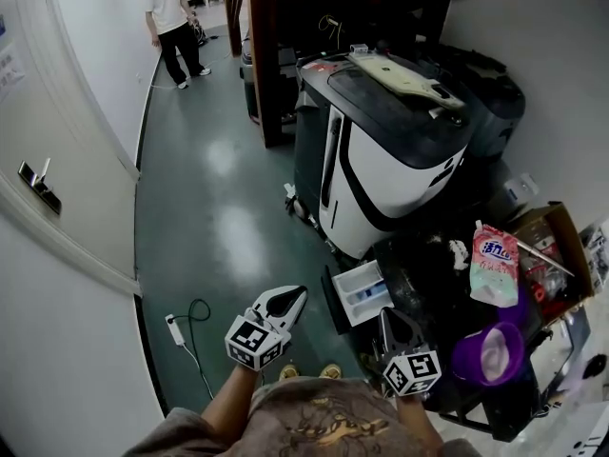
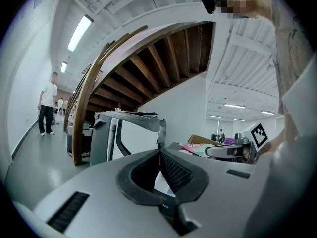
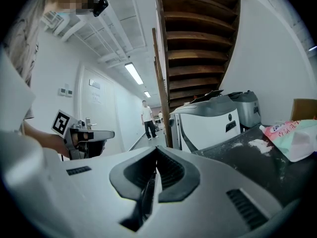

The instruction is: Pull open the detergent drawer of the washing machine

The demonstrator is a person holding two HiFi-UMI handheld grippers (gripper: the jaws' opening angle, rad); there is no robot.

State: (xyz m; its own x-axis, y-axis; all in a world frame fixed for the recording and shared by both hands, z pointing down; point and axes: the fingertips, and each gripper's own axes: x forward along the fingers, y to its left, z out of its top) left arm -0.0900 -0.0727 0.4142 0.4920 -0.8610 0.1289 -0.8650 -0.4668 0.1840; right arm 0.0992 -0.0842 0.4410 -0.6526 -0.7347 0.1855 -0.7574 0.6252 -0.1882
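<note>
The white detergent drawer [image 1: 363, 293] stands pulled out of the dark washing machine [image 1: 433, 265] at the lower right of the head view. My left gripper [image 1: 296, 296] hovers just left of the drawer, apart from it, its jaws shut with nothing between them. In its own view the tips [image 2: 159, 151] meet. My right gripper [image 1: 388, 315] is just below the drawer's near corner, also shut and empty, and its tips [image 3: 157, 150] touch in the right gripper view. Whether it touches the drawer I cannot tell.
A pink detergent pouch [image 1: 495, 265] lies on the washer top beside a purple tub [image 1: 487, 352] and a cardboard box [image 1: 557, 244]. A tilted white-and-black machine [image 1: 390, 155] stands behind. A power strip with cable [image 1: 177, 329] lies on the floor. A person [image 1: 171, 27] stands far down the corridor.
</note>
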